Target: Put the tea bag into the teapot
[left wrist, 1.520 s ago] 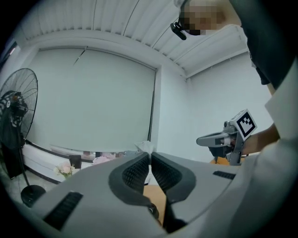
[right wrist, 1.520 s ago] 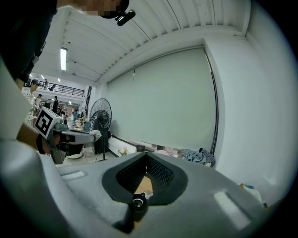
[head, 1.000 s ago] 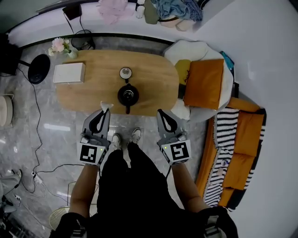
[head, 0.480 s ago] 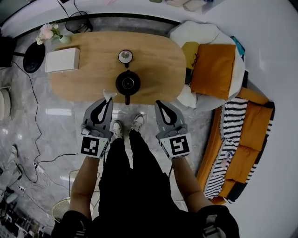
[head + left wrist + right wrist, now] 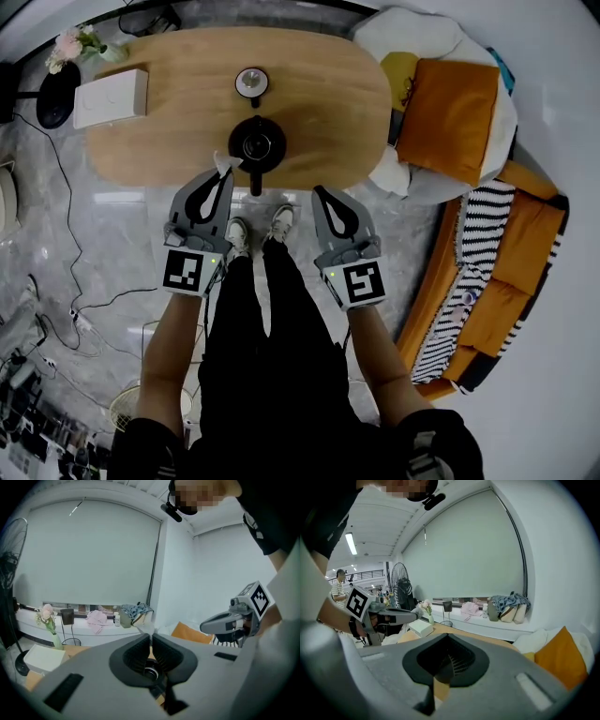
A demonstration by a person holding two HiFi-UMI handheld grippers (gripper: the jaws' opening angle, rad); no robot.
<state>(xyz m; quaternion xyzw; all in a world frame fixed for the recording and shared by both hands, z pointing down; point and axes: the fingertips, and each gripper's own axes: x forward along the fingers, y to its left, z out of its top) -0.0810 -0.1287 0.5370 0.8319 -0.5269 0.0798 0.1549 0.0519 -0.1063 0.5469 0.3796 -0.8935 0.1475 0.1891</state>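
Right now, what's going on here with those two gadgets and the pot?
A person stands at a wooden table with a hand-held gripper in each hand. The left hand-held gripper is shut on a small white tea bag, which it holds close beside the black teapot near the table's front edge. The tea bag is not in the pot yet. The right hand-held gripper is shut and empty, and sits just off the table's edge.

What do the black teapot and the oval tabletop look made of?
Round black teapot: probably glazed ceramic or enamelled metal. It is dark with a slight glint at its rim, but too small in the picture to settle. Oval light-brown tabletop: wood or wood veneer with a matte finish, going by the warm tone and faint grain.
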